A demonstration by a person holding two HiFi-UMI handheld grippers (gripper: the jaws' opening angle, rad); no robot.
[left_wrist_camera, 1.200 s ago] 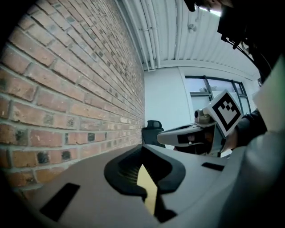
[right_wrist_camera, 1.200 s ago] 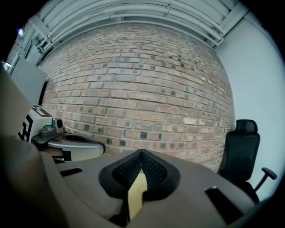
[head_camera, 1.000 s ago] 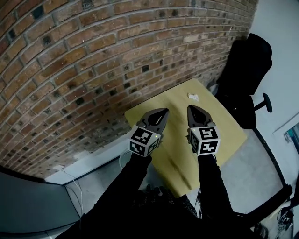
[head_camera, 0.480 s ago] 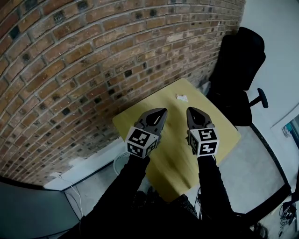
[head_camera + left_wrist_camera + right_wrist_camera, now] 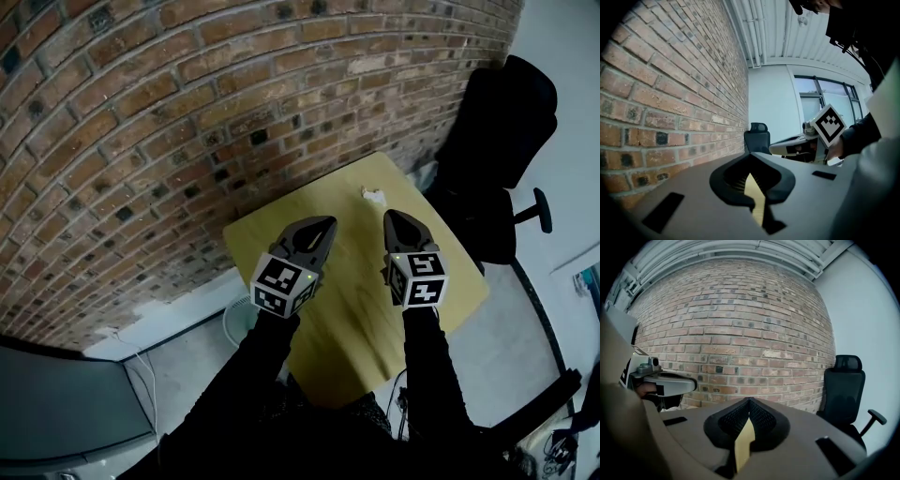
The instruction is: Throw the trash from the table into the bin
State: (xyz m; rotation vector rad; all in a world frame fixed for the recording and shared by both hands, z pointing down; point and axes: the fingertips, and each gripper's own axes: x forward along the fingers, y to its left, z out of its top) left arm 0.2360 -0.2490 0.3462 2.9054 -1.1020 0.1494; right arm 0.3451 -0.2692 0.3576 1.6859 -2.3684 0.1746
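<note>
My left hand-held gripper (image 5: 323, 227) and right hand-held gripper (image 5: 394, 220): jaws together, empty, mid-frame over the desk (image 5: 352, 291). Crumpled white trash (image 5: 374, 195) sits above them (desk's far edge, near brick wall (image 5: 187, 112)).

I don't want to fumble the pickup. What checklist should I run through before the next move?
1. Crumpled white trash in sight on the table, near its far edge: ok.
2. Right claw open for the grab: not ok, shut and empty.
3. Left claw open: not ok, shut and empty.
4. Nothing lying between right claw and trash: ok.
5. Bin located: cannot tell, none clearly in view.
</note>
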